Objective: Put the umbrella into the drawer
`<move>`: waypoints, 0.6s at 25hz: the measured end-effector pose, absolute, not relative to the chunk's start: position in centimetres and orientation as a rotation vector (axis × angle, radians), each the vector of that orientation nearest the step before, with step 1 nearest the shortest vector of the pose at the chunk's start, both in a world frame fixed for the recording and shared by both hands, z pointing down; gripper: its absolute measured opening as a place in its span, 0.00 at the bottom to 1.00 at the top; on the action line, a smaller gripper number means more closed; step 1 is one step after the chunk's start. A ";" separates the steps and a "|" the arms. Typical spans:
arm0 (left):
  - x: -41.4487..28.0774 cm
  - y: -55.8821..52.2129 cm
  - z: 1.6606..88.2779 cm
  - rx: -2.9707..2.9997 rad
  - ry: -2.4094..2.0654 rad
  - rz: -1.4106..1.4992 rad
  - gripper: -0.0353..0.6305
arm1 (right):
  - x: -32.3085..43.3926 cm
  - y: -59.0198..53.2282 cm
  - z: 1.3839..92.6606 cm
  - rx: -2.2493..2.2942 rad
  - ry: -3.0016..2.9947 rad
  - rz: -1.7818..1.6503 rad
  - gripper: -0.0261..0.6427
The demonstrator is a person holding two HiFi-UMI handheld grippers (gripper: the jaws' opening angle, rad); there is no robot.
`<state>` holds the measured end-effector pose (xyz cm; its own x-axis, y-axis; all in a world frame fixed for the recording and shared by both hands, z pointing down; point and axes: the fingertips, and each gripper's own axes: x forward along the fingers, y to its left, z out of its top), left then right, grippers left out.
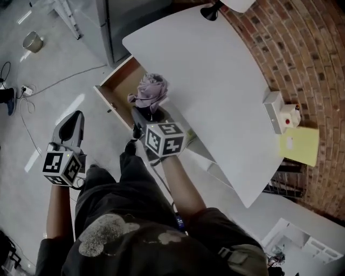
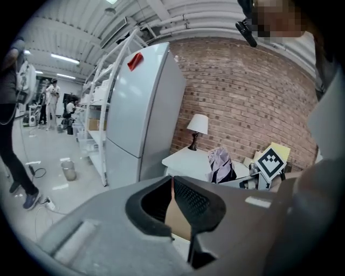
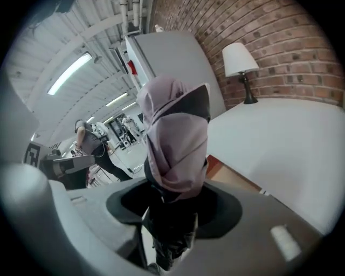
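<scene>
A folded umbrella (image 1: 151, 92), mauve cloth over a black body, stands upright in my right gripper (image 1: 146, 119), which is shut on its black lower part. In the head view it is over the near right side of the open wooden drawer (image 1: 119, 85), at the edge of the white table (image 1: 215, 81). The right gripper view shows the umbrella (image 3: 175, 143) rising between the jaws of the right gripper (image 3: 172, 207), with the drawer (image 3: 230, 177) behind it. My left gripper (image 1: 74, 117) hangs over the floor left of the drawer, with its jaw tips together and nothing between them.
On the table are a lamp (image 1: 210, 11) at the far end, a white box with a red button (image 1: 280, 114) and a yellow pad (image 1: 299, 145) by the brick wall. A fridge (image 2: 143, 113) stands beyond the drawer. A bucket (image 1: 33, 41) and cables (image 1: 24, 94) lie on the floor.
</scene>
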<state>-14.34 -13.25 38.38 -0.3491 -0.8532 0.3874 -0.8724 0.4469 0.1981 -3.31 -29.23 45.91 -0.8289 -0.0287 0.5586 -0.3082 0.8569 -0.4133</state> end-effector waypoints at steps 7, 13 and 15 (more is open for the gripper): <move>-16.0 -12.2 40.3 1.285 -2.308 0.015 0.09 | -8.7 -28.9 49.7 0.098 -2.432 0.630 0.39; -17.2 -11.9 42.9 1.249 -2.296 -0.031 0.09 | -10.9 -28.8 53.7 0.152 -2.430 0.574 0.39; -17.8 -11.9 44.1 1.253 -2.289 -0.049 0.09 | -11.6 -28.8 55.2 0.164 -2.428 0.524 0.39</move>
